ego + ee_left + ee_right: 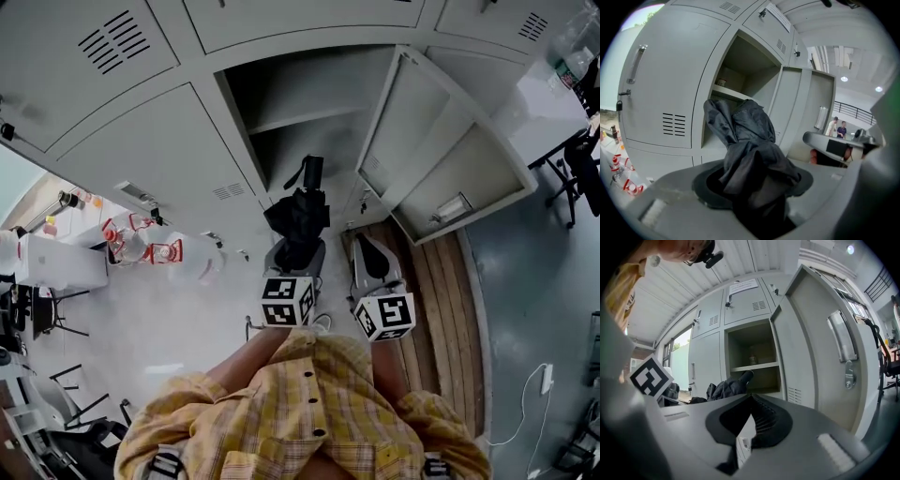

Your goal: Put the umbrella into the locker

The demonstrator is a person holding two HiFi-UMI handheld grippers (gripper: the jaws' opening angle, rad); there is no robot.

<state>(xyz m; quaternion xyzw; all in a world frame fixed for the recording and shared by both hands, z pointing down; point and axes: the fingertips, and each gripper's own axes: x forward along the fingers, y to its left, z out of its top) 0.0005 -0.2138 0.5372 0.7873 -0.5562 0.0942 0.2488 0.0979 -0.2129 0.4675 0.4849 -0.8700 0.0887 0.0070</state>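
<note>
Bunching over the jaws of the left gripper [298, 255], crumpled black fabric hides the pads and the end of the umbrella [298, 217] they clamp. Its loosely folded black canopy juts forward from that grip, with the far end at the mouth of the open locker [281, 120], below the shelf; whether it has crossed inside is unclear. The right gripper [751, 397] alongside is empty, jaw tips pressed together.
</note>
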